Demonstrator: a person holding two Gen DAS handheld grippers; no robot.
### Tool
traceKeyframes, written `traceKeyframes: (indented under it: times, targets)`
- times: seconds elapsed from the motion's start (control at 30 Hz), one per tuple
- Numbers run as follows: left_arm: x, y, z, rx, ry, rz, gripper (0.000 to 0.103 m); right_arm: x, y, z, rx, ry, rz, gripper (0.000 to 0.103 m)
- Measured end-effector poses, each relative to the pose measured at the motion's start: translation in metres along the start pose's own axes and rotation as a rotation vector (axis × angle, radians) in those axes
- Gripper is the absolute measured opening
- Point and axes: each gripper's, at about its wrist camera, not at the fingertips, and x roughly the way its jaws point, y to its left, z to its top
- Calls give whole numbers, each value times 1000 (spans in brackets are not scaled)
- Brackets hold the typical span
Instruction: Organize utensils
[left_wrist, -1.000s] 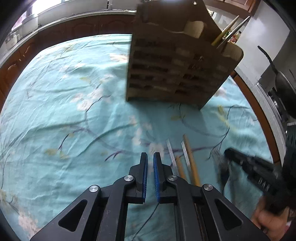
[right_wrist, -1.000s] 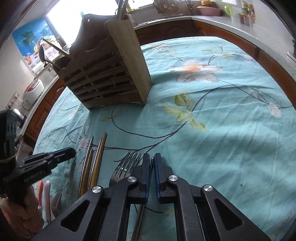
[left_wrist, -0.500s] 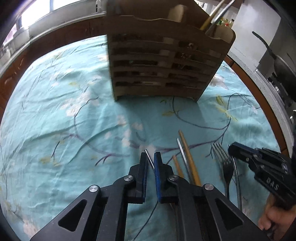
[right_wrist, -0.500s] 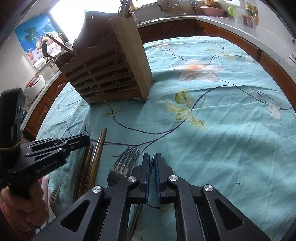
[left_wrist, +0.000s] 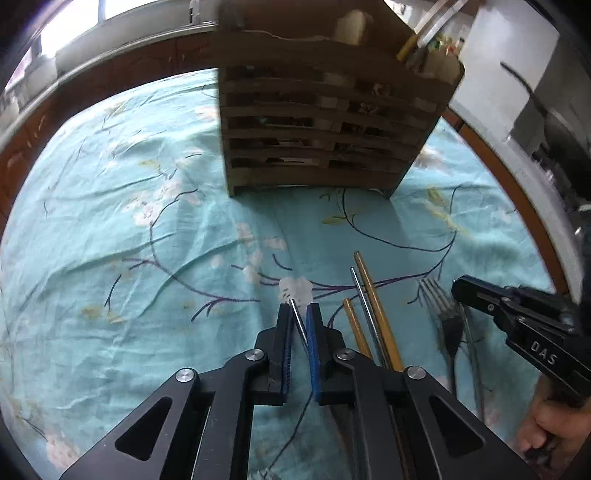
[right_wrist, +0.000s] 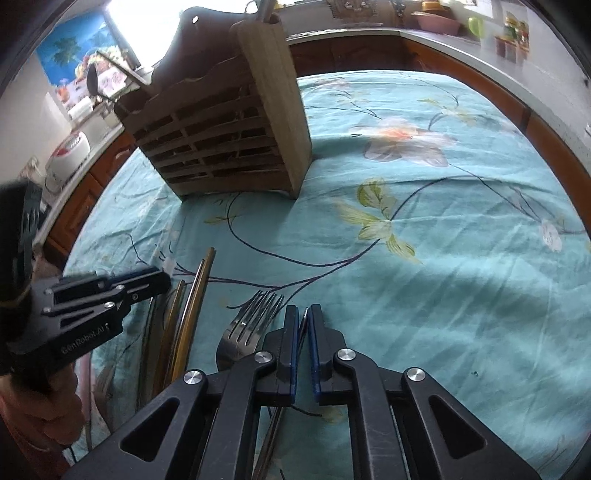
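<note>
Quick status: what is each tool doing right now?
Left tool: shut on a thin metal chopstick.
Right tool: shut on a thin metal utensil.

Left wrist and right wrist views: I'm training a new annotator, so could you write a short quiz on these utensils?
1. True or false: the left hand-held gripper is shut on a thin metal chopstick.
2. The fork lies: A in a drawer; B on the tablecloth; C across a plate.
3. Fill in: the right hand-held gripper is shut on a thin ___ rod.
Key: 1 true; 2 B; 3 metal.
</note>
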Motion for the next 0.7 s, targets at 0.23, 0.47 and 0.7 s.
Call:
traceKeyframes:
  times: [0.23,0.47,0.7]
  targets:
    - [-45,24,-13,-90,-86,-87,5,-23,-5,-3,61,-63,60,4]
    - [-112,35,-30,-104,-201,-134,4,-54,4,-3,53,-128,82,4]
    - [-170,36,-58,-105,-288,-150,4,-91,17,-5,27,-200,104,3]
